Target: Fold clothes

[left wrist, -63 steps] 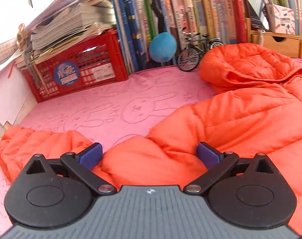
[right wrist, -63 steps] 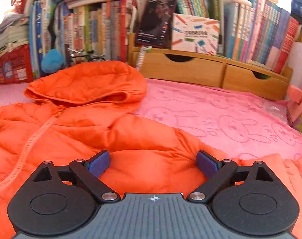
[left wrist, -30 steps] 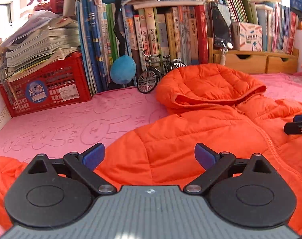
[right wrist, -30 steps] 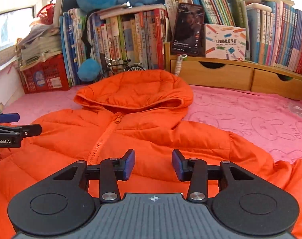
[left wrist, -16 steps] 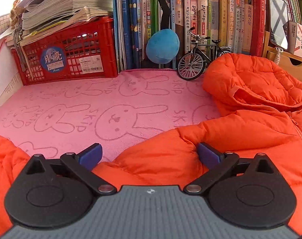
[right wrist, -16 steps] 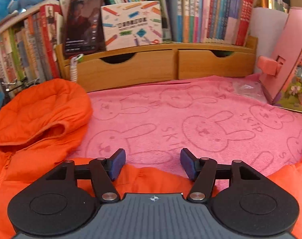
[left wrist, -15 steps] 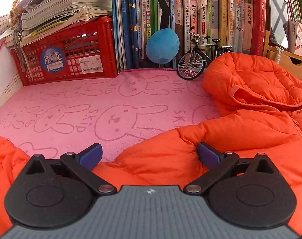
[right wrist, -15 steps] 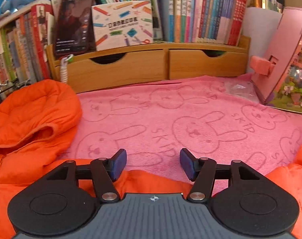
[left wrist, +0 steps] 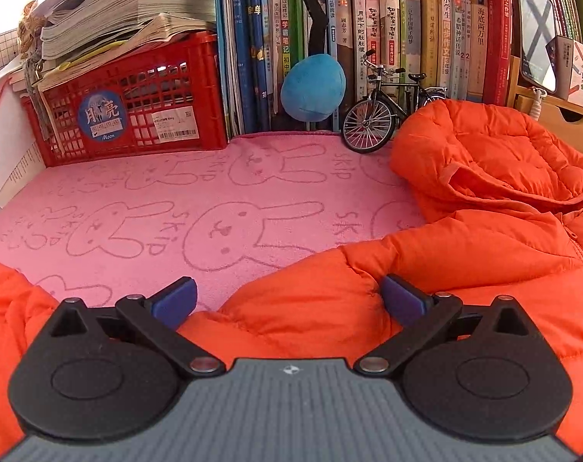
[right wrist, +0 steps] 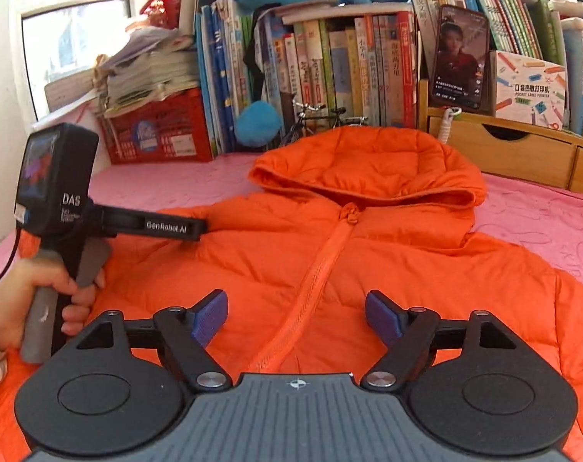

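An orange hooded puffer jacket (right wrist: 368, 238) lies front up on the pink rabbit-print towel (left wrist: 214, 200), zip closed and hood (right wrist: 372, 161) toward the books. My right gripper (right wrist: 297, 317) hovers low over the zip at the chest. Its jaws are opening and only the flat jacket front lies below them. My left gripper (left wrist: 287, 300) stands open over the jacket's shoulder and sleeve fold (left wrist: 330, 292), with puffy fabric bulging between its pads but not pinched. The right wrist view shows a hand (right wrist: 25, 300) holding the left gripper (right wrist: 199, 227) at that shoulder.
A red crate (left wrist: 137, 111) stacked with papers stands at the back left. Beside it are a row of books (left wrist: 387, 19), a blue plush ball (left wrist: 312, 86) and a toy bicycle (left wrist: 384, 115). Wooden drawers (right wrist: 515, 154) with a phone (right wrist: 459, 57) close the back right.
The right gripper has swung from the bare towel by the drawers back over the jacket's chest, and its jaws stand wider. The left gripper has stayed at the shoulder for the last half second.
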`<action>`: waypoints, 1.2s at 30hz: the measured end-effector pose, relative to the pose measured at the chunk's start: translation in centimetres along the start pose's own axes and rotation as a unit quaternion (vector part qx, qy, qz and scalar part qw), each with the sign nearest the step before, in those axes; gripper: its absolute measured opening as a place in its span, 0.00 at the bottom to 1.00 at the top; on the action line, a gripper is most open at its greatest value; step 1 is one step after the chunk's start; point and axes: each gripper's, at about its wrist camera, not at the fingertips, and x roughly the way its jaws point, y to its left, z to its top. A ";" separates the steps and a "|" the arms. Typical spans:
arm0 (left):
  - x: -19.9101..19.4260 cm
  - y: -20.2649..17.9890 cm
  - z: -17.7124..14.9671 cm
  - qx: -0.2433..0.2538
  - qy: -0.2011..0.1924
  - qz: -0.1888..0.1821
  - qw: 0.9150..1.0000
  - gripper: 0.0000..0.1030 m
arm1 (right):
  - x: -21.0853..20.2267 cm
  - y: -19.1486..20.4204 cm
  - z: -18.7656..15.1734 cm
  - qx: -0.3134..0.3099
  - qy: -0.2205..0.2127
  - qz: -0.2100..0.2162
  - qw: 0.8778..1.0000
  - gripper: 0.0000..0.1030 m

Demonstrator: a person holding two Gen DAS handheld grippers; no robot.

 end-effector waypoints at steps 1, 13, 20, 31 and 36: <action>0.0 0.0 0.0 -0.001 0.000 -0.001 1.000 1.00 | -0.2 -0.3 -0.5 -0.007 0.007 -0.009 1.000 0.76; 0.1 0.0 0.0 0.000 0.001 0.001 1.000 1.00 | -7.3 -21.5 -7.3 0.087 0.003 -0.278 0.957 0.78; 0.0 -0.1 0.0 0.004 0.000 0.005 1.000 1.00 | -10.3 -28.6 -8.5 0.146 0.007 -0.321 0.936 0.89; 0.1 -0.1 0.0 0.000 0.002 0.001 1.000 1.00 | -16.7 -28.7 -8.7 0.239 -0.142 -0.289 0.916 0.81; 0.1 -0.1 0.0 0.000 0.002 0.001 1.000 1.00 | -15.4 -32.8 -8.9 0.268 -0.076 -0.311 0.909 0.31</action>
